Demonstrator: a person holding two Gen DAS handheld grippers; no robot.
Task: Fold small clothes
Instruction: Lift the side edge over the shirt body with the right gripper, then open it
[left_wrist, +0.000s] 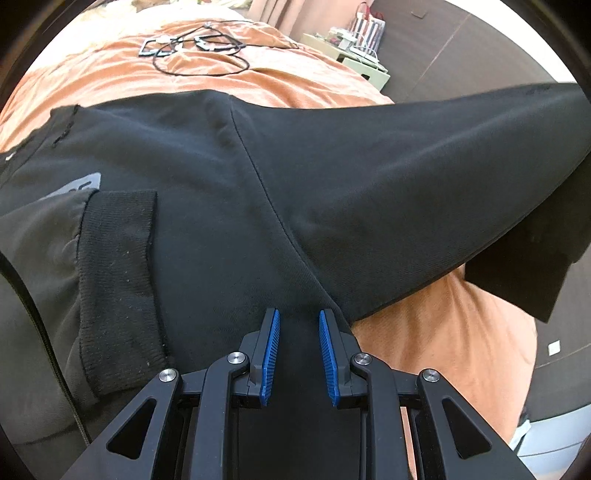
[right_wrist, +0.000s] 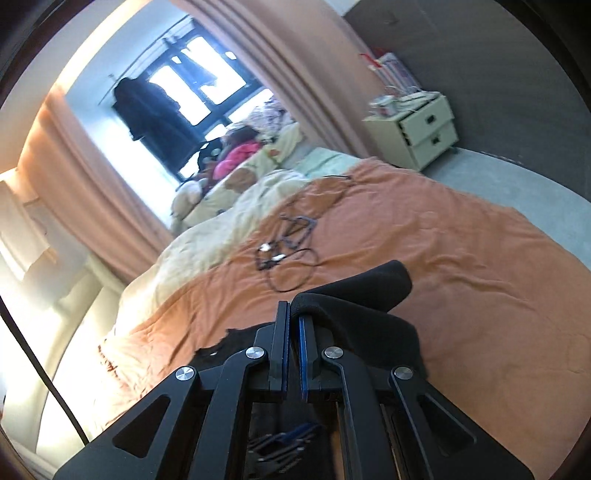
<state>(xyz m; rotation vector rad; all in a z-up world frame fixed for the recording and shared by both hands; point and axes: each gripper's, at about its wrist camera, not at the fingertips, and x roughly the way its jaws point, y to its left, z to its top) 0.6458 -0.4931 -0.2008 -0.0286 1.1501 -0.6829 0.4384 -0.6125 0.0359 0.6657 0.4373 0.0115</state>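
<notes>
Your right hand-held gripper (right_wrist: 293, 317) is clamped on the black sweatshirt (left_wrist: 229, 177) sleeve, lifting it to fold; left hand-held gripper (left_wrist: 297, 321) sits apart over its seam.

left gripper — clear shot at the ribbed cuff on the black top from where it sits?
Probably yes. The left gripper is open over the black top, and the ribbed cuff lies flat and uncovered just to its left. The right gripper holds the raised sleeve elsewhere.
</notes>
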